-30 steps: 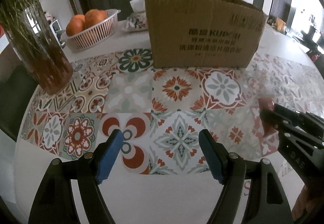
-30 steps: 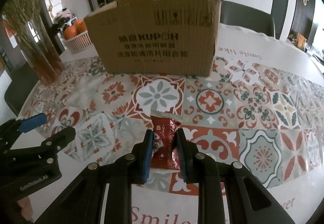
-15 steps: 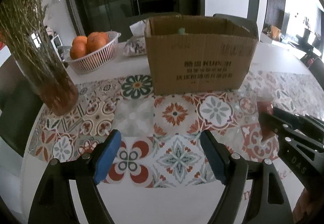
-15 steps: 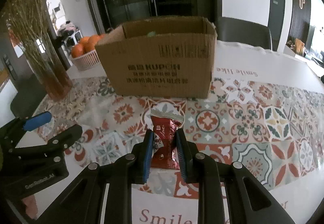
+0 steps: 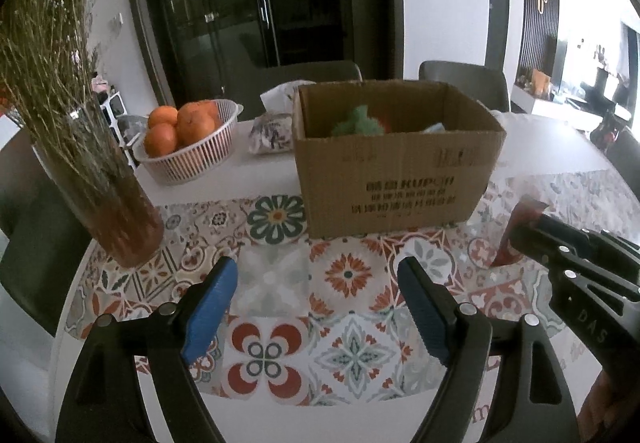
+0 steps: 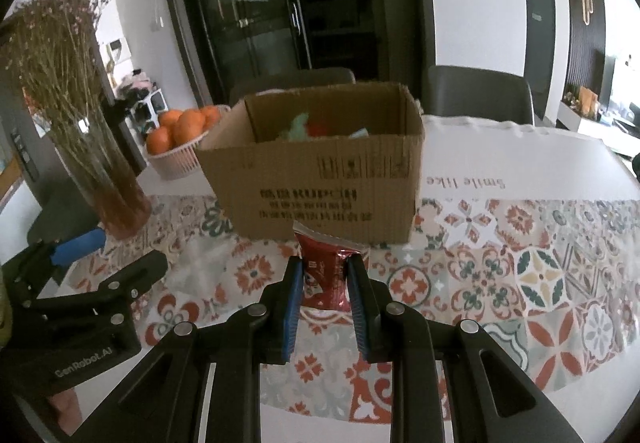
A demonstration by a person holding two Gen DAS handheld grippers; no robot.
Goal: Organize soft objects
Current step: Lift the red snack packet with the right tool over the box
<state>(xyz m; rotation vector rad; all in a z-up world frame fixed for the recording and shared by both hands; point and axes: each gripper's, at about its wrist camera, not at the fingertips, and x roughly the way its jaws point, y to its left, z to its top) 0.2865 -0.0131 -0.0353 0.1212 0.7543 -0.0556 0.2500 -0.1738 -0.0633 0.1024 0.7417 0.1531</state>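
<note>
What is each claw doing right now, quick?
Left claw: open, jaws just widened, nothing between them.
Right claw: shut on the red snack packet.

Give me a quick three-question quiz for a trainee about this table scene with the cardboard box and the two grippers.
1. True or false: the left gripper is holding the red snack packet.
2. Multiple choice: the basket of oranges sits where, seen from the left wrist camera? A) inside the cardboard box B) left of the box C) on the floor
3. Fill in: the right gripper has its fingers shut on the ____.

Key
1. False. The left gripper is open with nothing between its fingers, which have just been opening a little.
2. B
3. red snack packet, clamped between both blue pads, in front of the box.
</note>
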